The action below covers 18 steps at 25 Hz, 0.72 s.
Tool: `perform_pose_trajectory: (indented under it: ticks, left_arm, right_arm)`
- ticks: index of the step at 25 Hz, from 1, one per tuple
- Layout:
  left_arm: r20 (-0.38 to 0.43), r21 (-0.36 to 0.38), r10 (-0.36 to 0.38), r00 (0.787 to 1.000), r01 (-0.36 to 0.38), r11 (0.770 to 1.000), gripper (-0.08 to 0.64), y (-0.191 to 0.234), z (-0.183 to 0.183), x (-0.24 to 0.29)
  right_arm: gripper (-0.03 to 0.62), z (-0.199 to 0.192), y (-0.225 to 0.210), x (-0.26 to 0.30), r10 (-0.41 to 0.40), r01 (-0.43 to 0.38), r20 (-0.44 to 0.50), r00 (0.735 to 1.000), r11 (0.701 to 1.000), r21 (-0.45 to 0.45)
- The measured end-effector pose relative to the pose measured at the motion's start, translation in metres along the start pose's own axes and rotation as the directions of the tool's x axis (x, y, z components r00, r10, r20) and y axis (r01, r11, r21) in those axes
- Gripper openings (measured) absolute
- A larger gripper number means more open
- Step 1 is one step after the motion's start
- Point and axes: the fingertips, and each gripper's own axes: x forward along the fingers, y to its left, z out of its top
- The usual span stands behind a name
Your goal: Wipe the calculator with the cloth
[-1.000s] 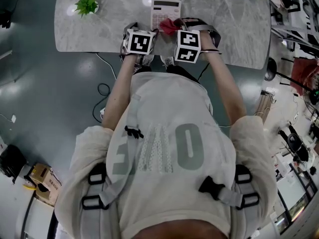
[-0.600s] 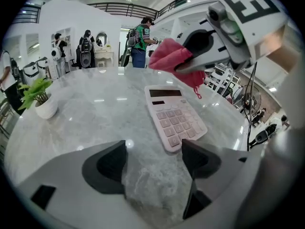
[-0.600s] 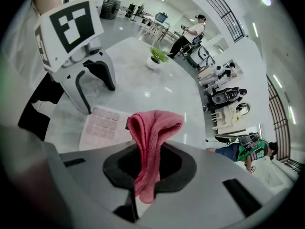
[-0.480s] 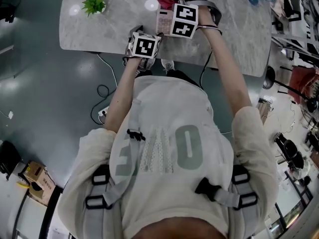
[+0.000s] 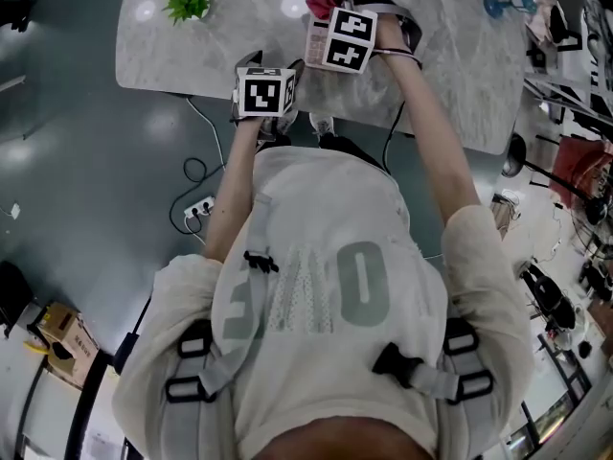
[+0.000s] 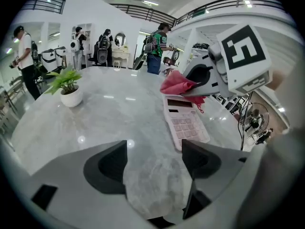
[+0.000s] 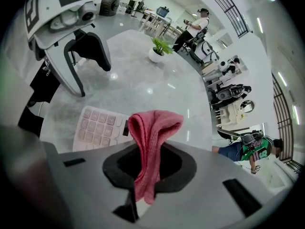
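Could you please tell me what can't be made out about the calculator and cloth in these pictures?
1. Right gripper view: the cloth and the body of the right gripper hide part of the calculator.
2. Head view: that gripper's marker cube covers most of the calculator.
3. Left gripper view: key labels are too small to read; whether the cloth touches the calculator is unclear.

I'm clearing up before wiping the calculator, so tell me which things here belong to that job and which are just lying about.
For the job:
calculator
cloth
right gripper, shut on the cloth
left gripper, open, empty

Lying about:
plant
blue item at the table's right end, too small to identify
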Motion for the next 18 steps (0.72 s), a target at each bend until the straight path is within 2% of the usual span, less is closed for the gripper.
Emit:
perform_pose_trajectory:
  ticks: [6,11,18]
  left_arm:
    - [0.002,-0.047,0.045,0.999,-0.044,0.998,0.357,0.019,-0.009,-0.008]
    - [-0.007,-0.056,0.062,0.998,-0.063,0.996,0.357,0.027,-0.017,-0.013]
    - [0.004,-0.066,0.061,0.998,-0.061,0.996,0.357,0.029,-0.015,-0.015]
  right_arm:
    - [0.055,0.003,0.011,0.006,0.011,-0.011,-0.011,1.000,1.000,0.006]
    - [0.055,0.004,0.016,0.009,0.008,-0.008,-0.024,1.000,1.000,0.006]
    - [0.055,0.007,0.038,0.011,0.049,-0.050,-0.031,0.998,0.998,-0.035]
